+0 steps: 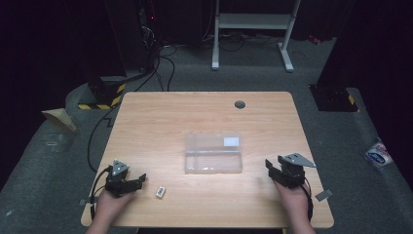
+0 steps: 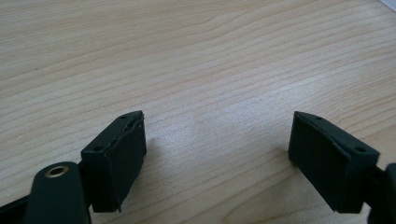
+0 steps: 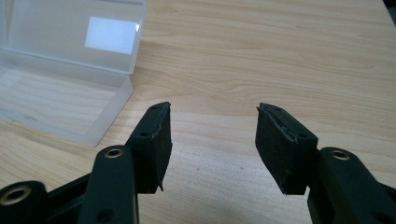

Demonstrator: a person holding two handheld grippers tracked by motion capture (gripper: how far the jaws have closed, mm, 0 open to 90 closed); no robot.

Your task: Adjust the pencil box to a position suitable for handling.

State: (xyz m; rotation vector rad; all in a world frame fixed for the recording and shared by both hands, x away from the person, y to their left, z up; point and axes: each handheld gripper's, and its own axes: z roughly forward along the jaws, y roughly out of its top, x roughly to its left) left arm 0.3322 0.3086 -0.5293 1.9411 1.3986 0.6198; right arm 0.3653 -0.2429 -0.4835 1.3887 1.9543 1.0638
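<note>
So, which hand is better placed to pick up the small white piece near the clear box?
Left. The left claw is open, just beside the small white piece. The right claw, also open, is beyond the clear box.

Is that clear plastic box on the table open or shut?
Open. The clear plastic box has its lid swung back, leaving the tray uncovered.

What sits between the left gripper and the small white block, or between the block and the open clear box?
Nothing visible. The left gripper stands open on bare table, with the white block just to its right, apart from it. From block to the open clear box there is bare wood too.
</note>
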